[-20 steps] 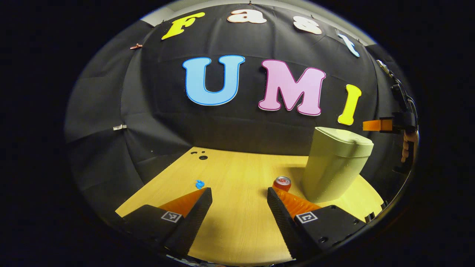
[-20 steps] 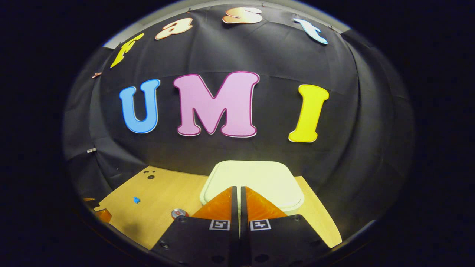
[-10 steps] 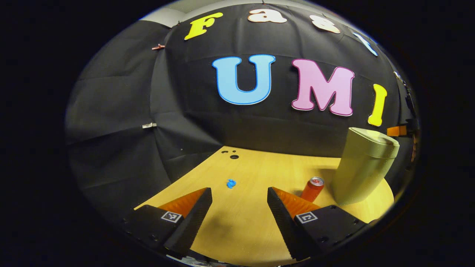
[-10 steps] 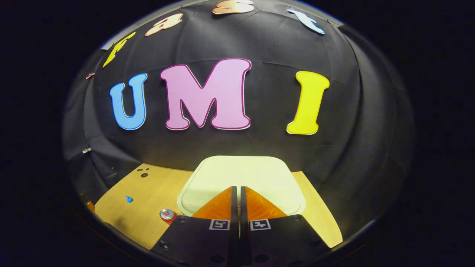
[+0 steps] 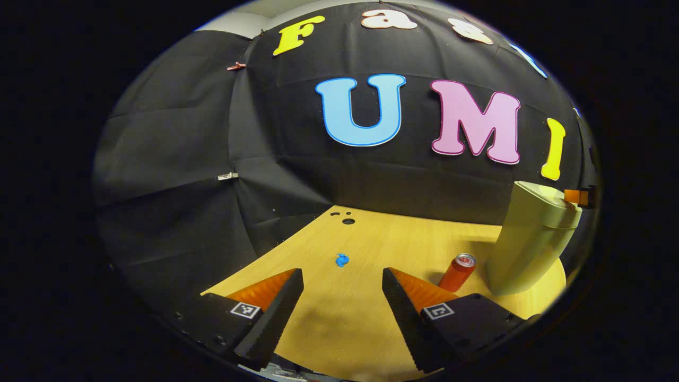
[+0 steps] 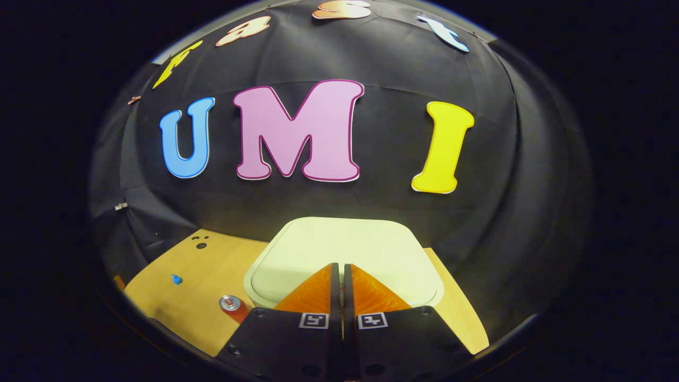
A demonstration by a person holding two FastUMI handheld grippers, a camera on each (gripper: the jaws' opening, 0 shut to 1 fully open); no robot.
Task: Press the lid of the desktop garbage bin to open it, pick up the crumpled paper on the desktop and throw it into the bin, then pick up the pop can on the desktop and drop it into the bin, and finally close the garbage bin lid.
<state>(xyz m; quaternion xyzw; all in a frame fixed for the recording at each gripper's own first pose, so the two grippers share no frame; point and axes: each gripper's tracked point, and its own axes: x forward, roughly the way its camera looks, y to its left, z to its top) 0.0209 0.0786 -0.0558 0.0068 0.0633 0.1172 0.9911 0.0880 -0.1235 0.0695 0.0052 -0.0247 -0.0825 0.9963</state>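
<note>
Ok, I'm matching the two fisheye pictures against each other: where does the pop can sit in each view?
Left gripper view: the pop can stands upright at lower right, just left of the garbage bin.
Right gripper view: the can is at lower left, seen from above, left of the bin's closed lid.
Shared landmark: the small blue crumpled paper on the wooden desktop.

From my seat, the right gripper (image 6: 339, 268) hides the near middle of the bin lid (image 6: 345, 244), so I cannot tell whether its tips touch it. The pop can (image 6: 233, 307) is half hidden behind that gripper's body. The crumpled paper (image 5: 342, 260) is too small to make out. The bin (image 5: 530, 244) sits warped at the picture's rim
</note>
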